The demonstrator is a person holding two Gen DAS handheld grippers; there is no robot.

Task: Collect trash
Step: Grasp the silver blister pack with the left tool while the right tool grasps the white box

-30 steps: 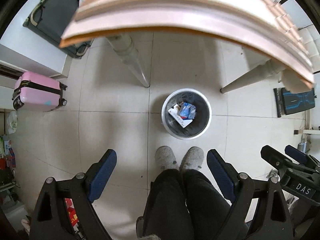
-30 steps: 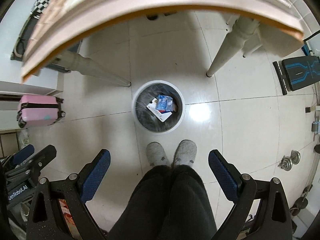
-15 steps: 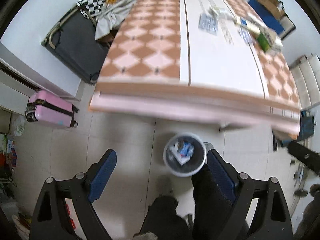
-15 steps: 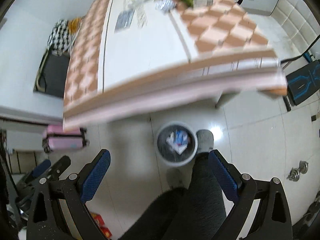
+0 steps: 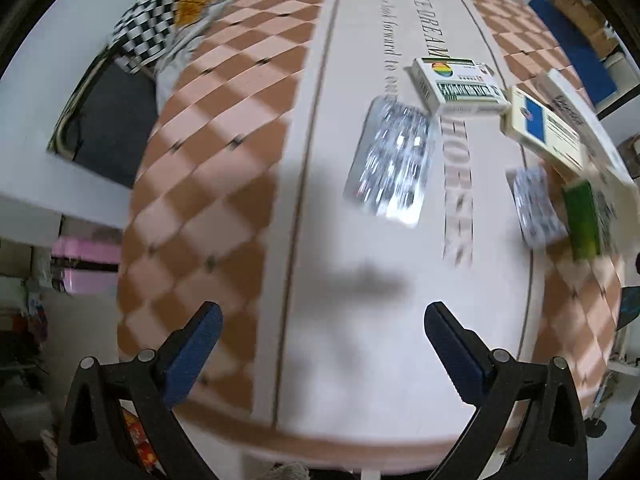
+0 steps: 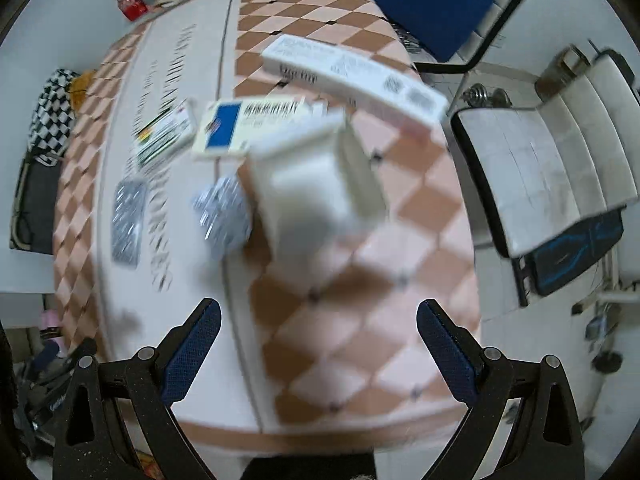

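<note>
Checkered worktop (image 5: 224,184) is seen from above, both views motion-blurred. Trash is scattered on its right half: long white box (image 6: 352,76), blue-and-white box (image 5: 544,128), rainbow-marked box (image 5: 456,84), foil blister pack (image 5: 394,160), smaller blister (image 5: 536,204). Left gripper (image 5: 320,344) and right gripper (image 6: 318,340): jaws spread wide, nothing held.
</note>
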